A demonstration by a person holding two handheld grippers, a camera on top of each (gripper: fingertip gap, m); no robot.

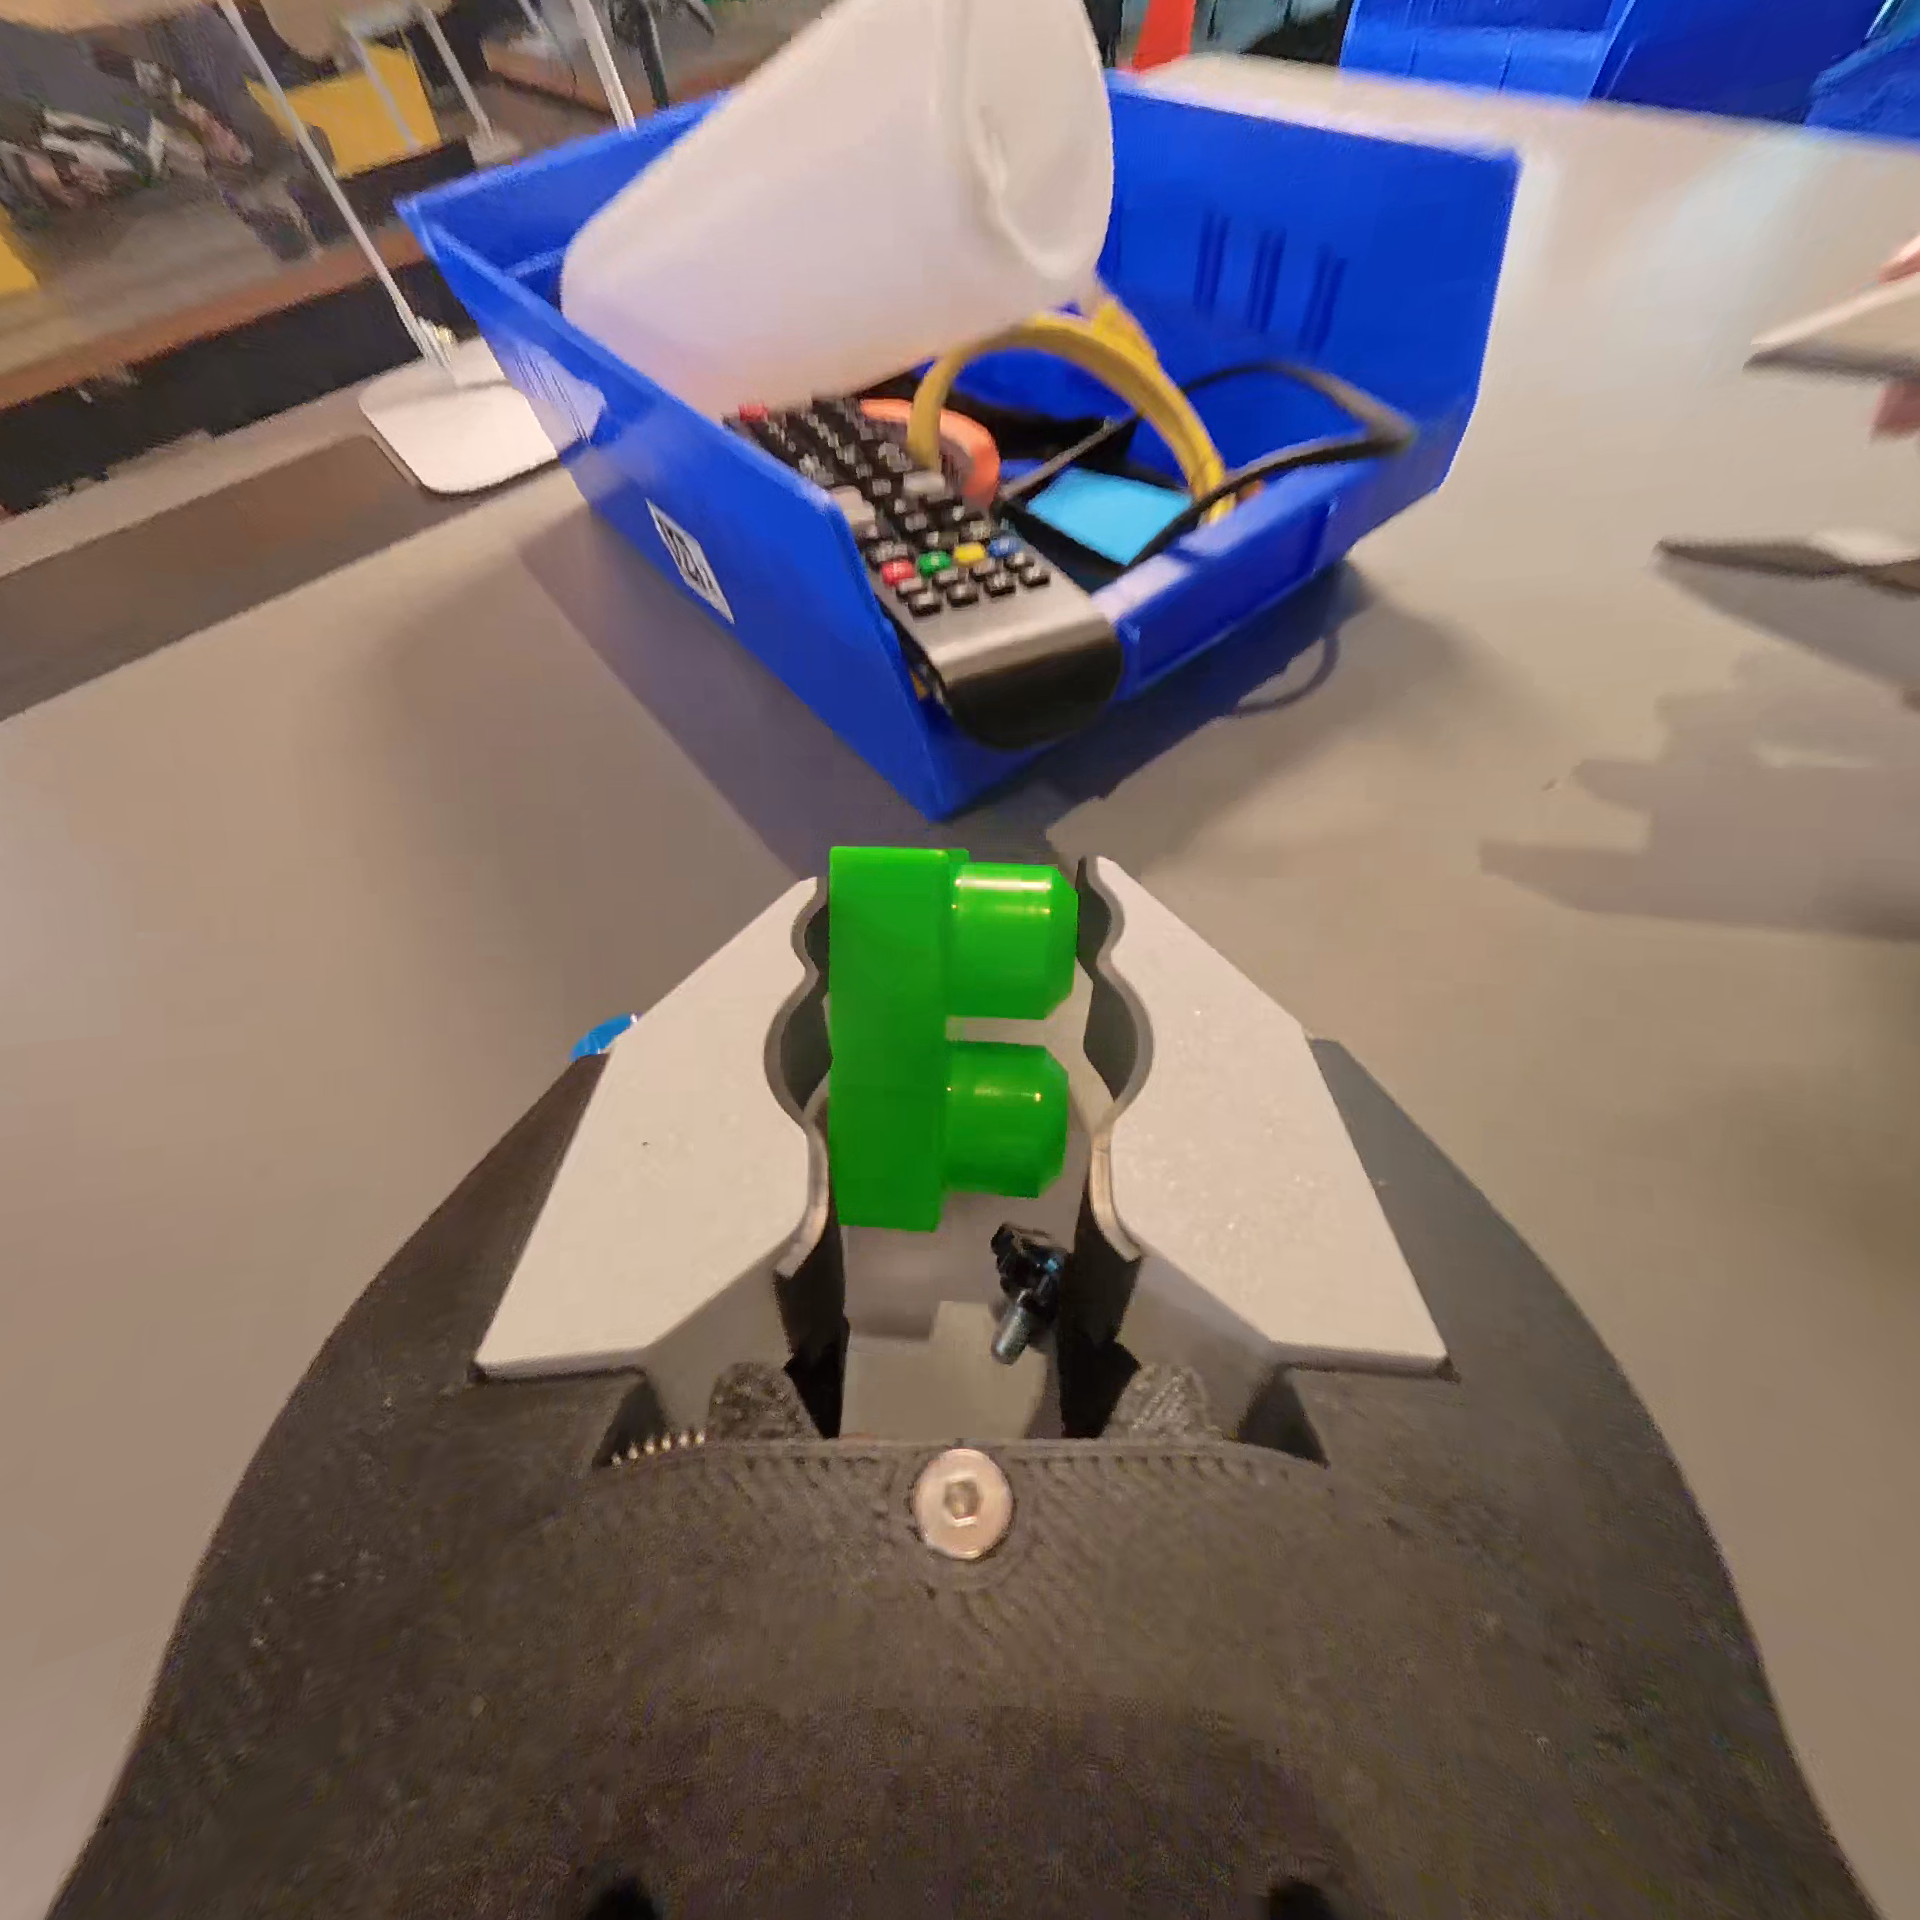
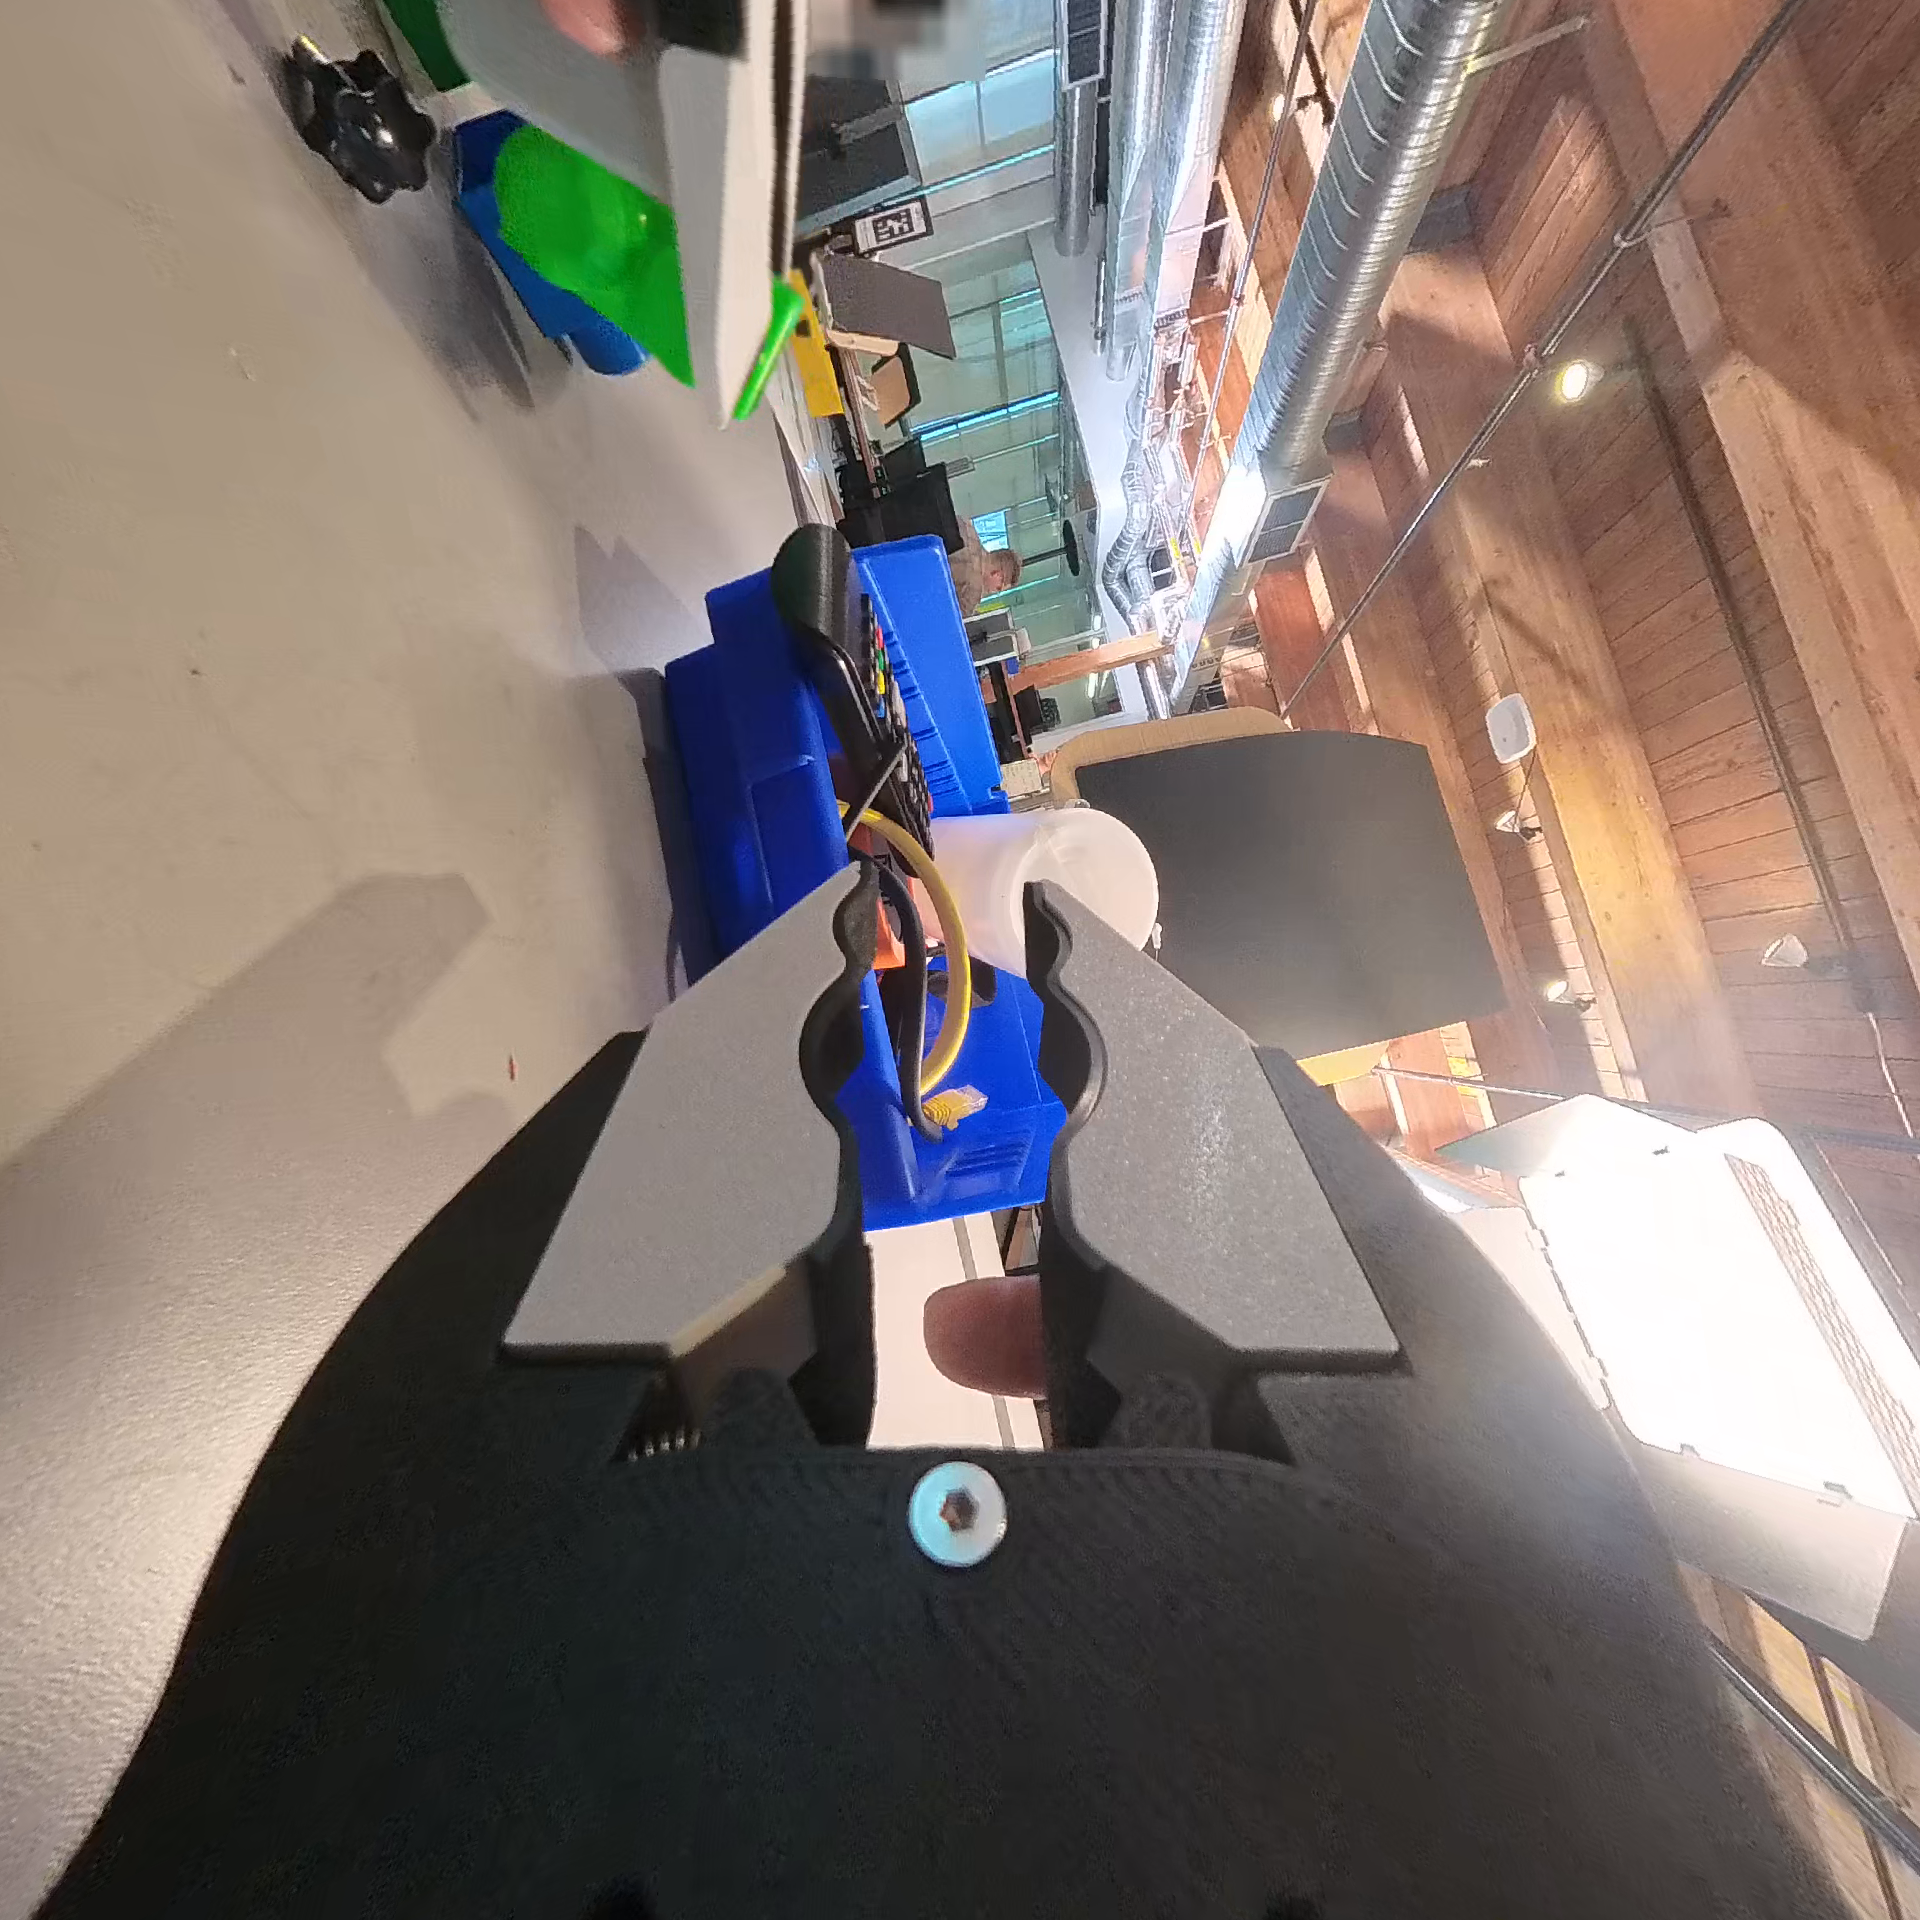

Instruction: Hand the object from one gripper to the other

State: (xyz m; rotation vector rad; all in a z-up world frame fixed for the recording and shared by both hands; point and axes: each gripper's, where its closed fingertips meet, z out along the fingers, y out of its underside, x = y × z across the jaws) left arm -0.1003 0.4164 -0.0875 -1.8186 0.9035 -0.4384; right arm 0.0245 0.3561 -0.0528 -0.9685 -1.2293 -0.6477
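Left gripper (image 1: 951,1029) clamps the green block (image 1: 940,1039) above bare grey worktop (image 1: 312,935) — blue bin (image 1: 727,540) just ahead. Right gripper (image 2: 940,997) part open, empty, tilted sideways — bin edge close in front.

Bright green block (image 1: 940,1039) between grey tool fingers (image 1: 665,1143). Blue bin (image 1: 727,540), yellow cable (image 1: 1039,353), translucent white bottle (image 1: 831,208). Pale grey bench (image 1: 312,935).

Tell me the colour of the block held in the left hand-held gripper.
Bright green block; it shows best in the left wrist view.
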